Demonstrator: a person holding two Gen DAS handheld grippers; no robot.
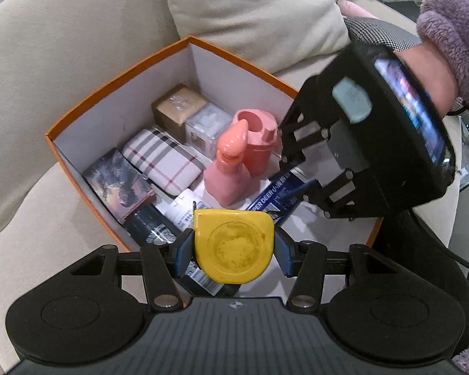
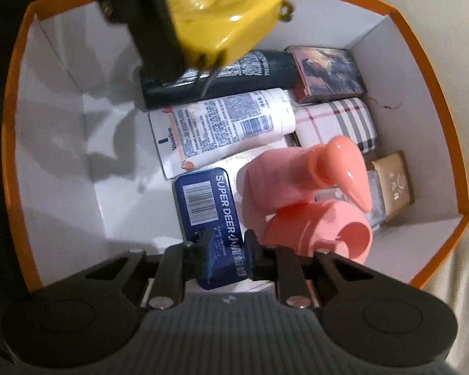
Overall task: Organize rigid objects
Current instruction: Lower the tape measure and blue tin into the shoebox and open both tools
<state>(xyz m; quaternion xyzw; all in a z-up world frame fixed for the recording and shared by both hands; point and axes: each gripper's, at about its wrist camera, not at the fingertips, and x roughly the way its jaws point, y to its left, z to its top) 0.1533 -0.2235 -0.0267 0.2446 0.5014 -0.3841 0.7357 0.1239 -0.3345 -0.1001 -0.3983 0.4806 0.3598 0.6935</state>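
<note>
An orange box [image 1: 115, 78] with white inner walls [image 2: 62, 125] sits on a beige sofa. My left gripper [image 1: 233, 240] is shut on a yellow tape measure [image 1: 234, 243], held over the box's near edge. From the right wrist view the tape measure [image 2: 215, 15] hangs above the box's far side. My right gripper [image 2: 228, 247] reaches down into the box, its blue pads [image 2: 208, 250] pressed on both sides of a blue "Super Deer" tin [image 2: 209, 200]. That tin [image 1: 278, 197] stands tilted beside a pink spray bottle [image 1: 228, 181].
Also in the box: a pink cup [image 2: 328, 228], plaid case [image 2: 337, 125], white Vaseline tube [image 2: 222, 125], dark tube [image 2: 250, 65], picture box [image 2: 328, 72], gold box [image 2: 394, 184]. A bare white floor patch [image 2: 109, 172] lies beside the tin. A cushion [image 1: 250, 6] stands behind.
</note>
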